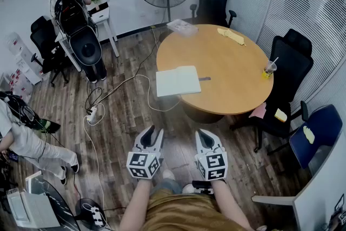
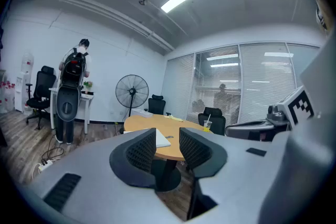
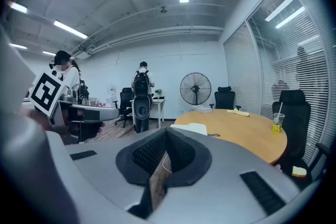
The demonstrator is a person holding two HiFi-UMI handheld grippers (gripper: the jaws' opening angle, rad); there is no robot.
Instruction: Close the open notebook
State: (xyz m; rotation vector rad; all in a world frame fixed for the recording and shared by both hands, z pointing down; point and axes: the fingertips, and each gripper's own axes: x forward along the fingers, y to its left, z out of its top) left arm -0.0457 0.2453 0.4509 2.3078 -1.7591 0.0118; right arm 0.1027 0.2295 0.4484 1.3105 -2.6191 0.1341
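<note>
The notebook (image 1: 178, 81) lies flat, white face up, at the table's (image 1: 232, 57) left edge in the middle of the head view. Its long axis runs across the frame, the right end a touch higher. That view alone gives me its whole outline; both gripper views show only a thin white slab at the table's rim.

A cable (image 1: 141, 79) trails over the floor at left and reaches the table's foot. My left gripper (image 1: 153, 135) hangs over bare floor, well short of the table, jaws moderately apart and empty. The right gripper (image 1: 208, 138) beside it has its tips together, holding nothing. A pen (image 1: 204, 78) lies just right of the notebook, and a cup (image 1: 268, 68) stands at the far right rim.
</note>
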